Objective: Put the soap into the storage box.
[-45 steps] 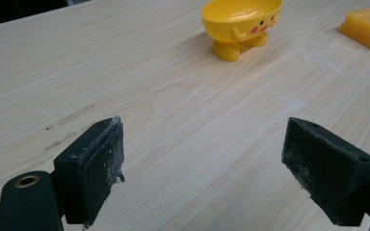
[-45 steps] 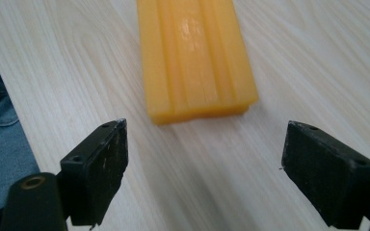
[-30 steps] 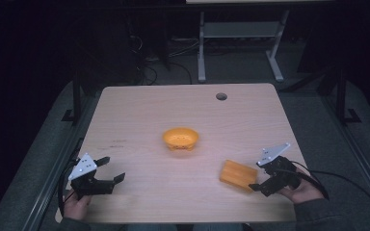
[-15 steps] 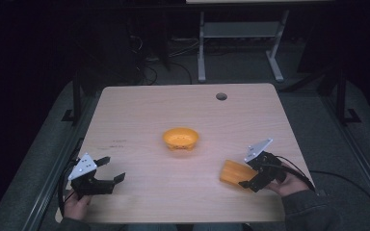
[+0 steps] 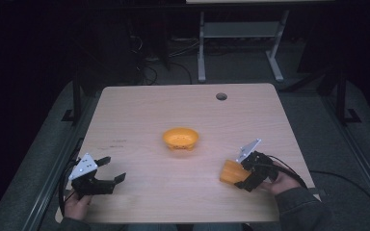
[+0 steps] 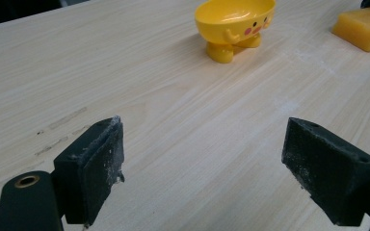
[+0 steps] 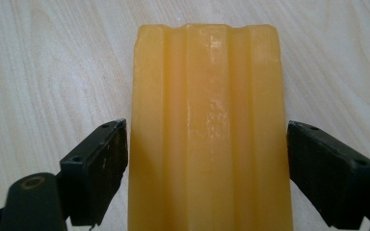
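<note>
the right gripper (image 7: pixel 207 159) straddles the ridged orange block (image 7: pixel 207 130) at the table's (image 5: pixel 139 115) five o'clock, jaws wide, just beside its sides. the left gripper (image 6: pixel 204 163) gapes wide at seven o'clock, the yellow bowl (image 5: pixel 180 138) mid-table.

Your left tongs (image 5: pixel 110 169) rest near left, jaws spread wide. Your right tongs (image 5: pixel 237 174) sit near right, tilted down, jaws parted.

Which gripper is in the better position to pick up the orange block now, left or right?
Right. The right gripper already has the orange block between its open jaws. The left gripper is open near the other table edge, far from it.
</note>
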Action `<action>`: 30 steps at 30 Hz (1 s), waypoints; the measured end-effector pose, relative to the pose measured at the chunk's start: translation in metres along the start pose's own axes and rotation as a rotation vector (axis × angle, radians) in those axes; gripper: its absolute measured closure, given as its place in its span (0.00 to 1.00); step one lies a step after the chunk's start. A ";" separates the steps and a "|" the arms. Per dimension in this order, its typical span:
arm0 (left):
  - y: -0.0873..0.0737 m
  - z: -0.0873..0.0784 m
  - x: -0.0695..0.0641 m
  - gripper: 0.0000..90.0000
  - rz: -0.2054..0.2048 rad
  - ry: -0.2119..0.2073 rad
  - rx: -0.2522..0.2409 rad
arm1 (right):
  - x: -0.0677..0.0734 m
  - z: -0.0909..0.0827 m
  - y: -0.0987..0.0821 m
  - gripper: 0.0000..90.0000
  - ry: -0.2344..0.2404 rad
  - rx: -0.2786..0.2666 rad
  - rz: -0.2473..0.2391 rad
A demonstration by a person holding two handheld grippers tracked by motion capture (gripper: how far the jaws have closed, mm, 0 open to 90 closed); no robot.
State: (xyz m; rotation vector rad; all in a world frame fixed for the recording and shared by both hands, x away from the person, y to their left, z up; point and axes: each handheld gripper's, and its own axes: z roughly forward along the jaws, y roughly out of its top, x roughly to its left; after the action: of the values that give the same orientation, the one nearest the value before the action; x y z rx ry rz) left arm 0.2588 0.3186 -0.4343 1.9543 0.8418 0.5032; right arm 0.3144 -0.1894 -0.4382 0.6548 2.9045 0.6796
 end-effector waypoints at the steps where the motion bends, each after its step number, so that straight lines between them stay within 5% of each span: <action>1: 0.000 0.000 0.000 0.16 0.000 0.000 0.000 | 0.000 0.000 0.000 0.18 0.000 0.000 0.000; 30: 0.000 0.000 0.000 0.16 -0.002 0.002 -0.007 | 0.001 0.019 0.009 0.23 -0.008 0.083 -0.015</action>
State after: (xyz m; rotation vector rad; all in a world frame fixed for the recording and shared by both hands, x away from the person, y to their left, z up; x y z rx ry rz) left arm 0.2588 0.3189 -0.4339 1.9472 0.8424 0.5066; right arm 0.3201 -0.1741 -0.4510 0.6418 2.9404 0.5553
